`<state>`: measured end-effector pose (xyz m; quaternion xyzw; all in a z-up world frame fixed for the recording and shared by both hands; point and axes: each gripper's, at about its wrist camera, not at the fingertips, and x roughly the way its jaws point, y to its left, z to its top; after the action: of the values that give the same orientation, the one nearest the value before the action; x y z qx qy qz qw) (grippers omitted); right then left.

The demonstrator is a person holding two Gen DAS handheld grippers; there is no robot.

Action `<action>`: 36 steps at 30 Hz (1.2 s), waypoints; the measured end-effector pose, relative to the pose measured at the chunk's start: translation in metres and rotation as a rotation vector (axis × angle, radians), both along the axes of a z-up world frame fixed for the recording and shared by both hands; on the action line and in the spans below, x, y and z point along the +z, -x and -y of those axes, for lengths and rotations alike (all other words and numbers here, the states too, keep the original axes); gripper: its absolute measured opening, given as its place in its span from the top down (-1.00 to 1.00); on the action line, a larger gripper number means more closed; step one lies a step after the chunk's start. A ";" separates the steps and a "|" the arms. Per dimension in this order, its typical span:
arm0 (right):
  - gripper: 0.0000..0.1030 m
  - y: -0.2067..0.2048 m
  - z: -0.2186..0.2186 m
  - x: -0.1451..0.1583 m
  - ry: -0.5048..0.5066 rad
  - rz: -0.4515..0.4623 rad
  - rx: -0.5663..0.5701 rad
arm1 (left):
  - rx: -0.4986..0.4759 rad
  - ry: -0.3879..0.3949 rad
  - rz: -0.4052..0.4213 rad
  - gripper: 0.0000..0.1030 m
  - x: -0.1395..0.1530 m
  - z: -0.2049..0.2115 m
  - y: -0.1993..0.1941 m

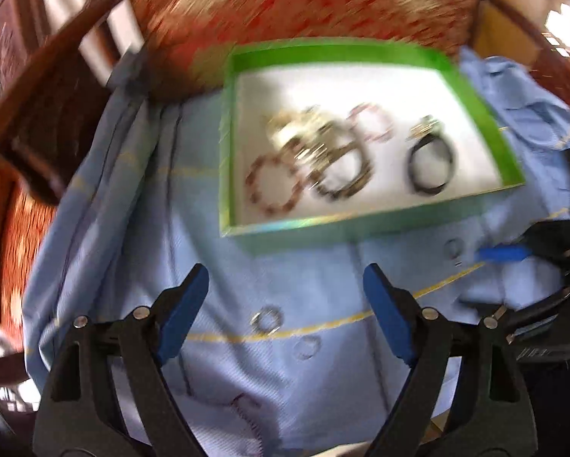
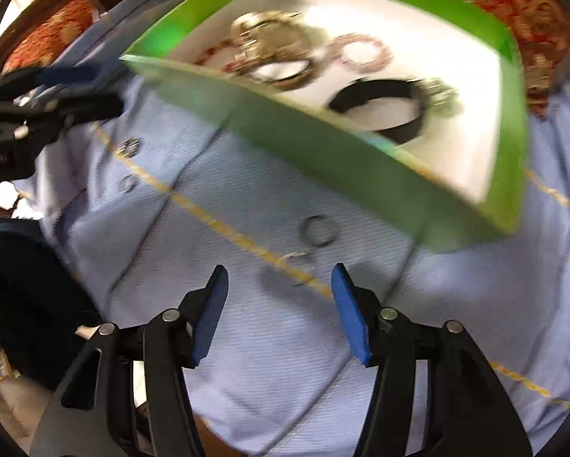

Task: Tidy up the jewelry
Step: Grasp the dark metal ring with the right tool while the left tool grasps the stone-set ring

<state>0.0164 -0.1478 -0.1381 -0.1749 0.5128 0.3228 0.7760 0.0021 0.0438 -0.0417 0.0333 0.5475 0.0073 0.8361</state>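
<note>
Rings [image 2: 319, 230] lie loose on the blue cloth [image 2: 456, 304] outside the green box [image 2: 323, 144], so your left tongs [image 1: 285, 312] and right tongs [image 2: 281, 312] hover spread and empty.

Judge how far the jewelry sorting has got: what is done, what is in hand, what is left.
Done: several bracelets and a black band already lie in the green box. In hand: nothing; the left gripper and right gripper are both open, above the blue cloth. Left: small rings on the cloth outside the box, one just ahead of the right gripper.
</note>
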 end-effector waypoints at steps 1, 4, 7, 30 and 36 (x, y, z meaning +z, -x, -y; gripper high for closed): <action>-0.09 -0.004 0.002 0.001 0.001 0.032 -0.033 | 0.027 0.003 -0.030 -0.60 -0.006 -0.008 0.000; -0.09 -0.006 -0.003 0.001 -0.011 0.084 -0.050 | 0.072 0.054 -0.105 -0.60 -0.020 -0.024 0.002; 0.08 -0.005 -0.017 -0.005 0.000 0.113 -0.043 | 0.081 0.072 -0.143 -0.60 -0.028 -0.029 0.002; 0.16 0.029 -0.035 -0.021 0.102 0.114 0.084 | 0.006 0.004 -0.220 -0.41 -0.079 0.001 -0.003; 0.60 0.020 -0.027 -0.017 0.077 0.097 0.049 | 0.009 0.020 -0.201 0.03 -0.075 0.002 -0.011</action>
<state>-0.0037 -0.1203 -0.1551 -0.2325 0.4822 0.3131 0.7845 0.0128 0.0414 -0.1168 0.0227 0.6287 0.0023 0.7773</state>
